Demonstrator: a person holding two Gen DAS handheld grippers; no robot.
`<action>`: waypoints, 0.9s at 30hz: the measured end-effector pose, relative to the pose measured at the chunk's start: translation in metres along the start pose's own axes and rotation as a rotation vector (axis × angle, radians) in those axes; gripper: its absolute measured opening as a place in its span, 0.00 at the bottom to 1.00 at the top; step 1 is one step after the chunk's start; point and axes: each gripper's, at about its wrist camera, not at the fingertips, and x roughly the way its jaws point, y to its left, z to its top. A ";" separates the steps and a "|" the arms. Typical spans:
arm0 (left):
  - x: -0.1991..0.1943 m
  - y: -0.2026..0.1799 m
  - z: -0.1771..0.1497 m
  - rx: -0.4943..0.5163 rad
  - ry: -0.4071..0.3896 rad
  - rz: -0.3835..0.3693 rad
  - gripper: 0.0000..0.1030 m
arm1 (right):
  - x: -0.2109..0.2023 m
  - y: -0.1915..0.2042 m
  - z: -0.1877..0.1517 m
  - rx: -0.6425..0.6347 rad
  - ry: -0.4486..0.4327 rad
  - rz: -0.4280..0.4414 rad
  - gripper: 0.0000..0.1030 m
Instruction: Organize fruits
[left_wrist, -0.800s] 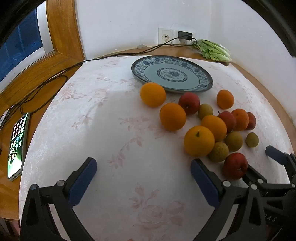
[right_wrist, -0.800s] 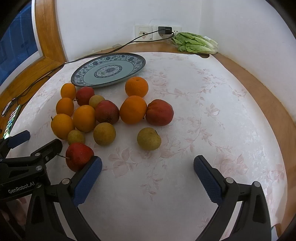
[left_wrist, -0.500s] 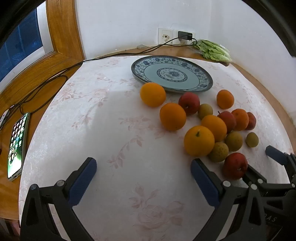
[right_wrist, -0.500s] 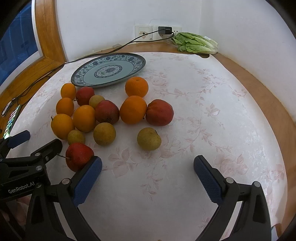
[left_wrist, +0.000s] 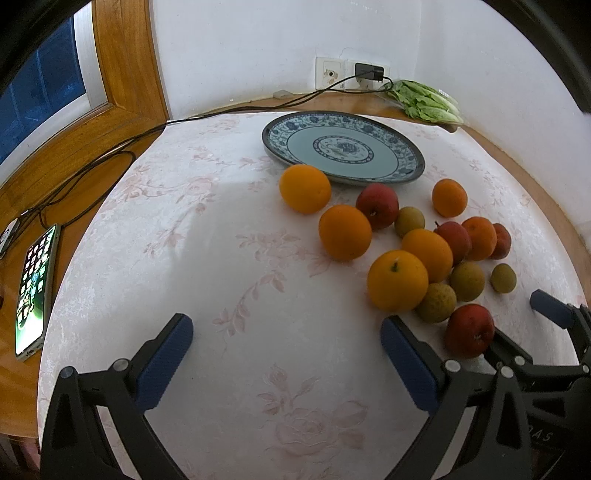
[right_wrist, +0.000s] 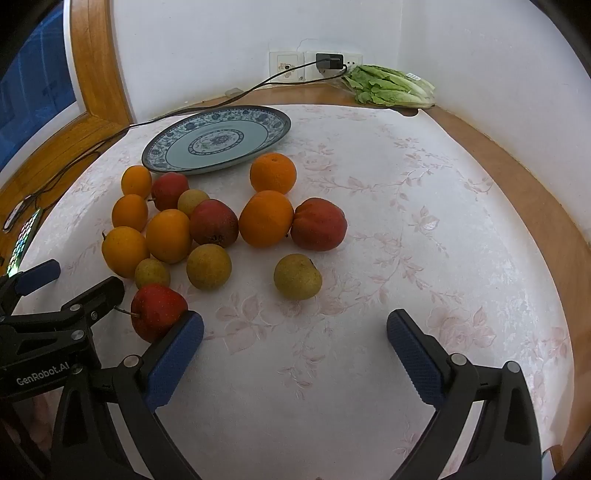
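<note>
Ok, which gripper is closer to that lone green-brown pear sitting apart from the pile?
Right. The right gripper sits just short of the pear; the left gripper is beyond the pile.

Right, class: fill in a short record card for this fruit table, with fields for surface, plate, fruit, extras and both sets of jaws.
surface: round table with floral cloth
plate: blue-patterned, empty
fruit: oranges, red apples, pears, loose on the cloth
extras: lettuce, phone, cable
left gripper: jaws open, empty
right gripper: jaws open, empty

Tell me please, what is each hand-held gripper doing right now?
Left hand-held gripper: open, holding nothing.
Right hand-held gripper: open, holding nothing.
</note>
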 end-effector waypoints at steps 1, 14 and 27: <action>0.000 0.000 0.000 0.000 0.000 0.000 1.00 | 0.000 0.000 0.000 0.000 0.000 0.000 0.99; 0.000 0.000 0.000 0.001 -0.002 0.000 1.00 | 0.000 -0.001 0.000 0.000 0.001 -0.003 0.99; 0.000 0.000 0.000 0.000 -0.002 0.000 1.00 | -0.001 -0.001 0.000 -0.022 0.020 0.014 0.99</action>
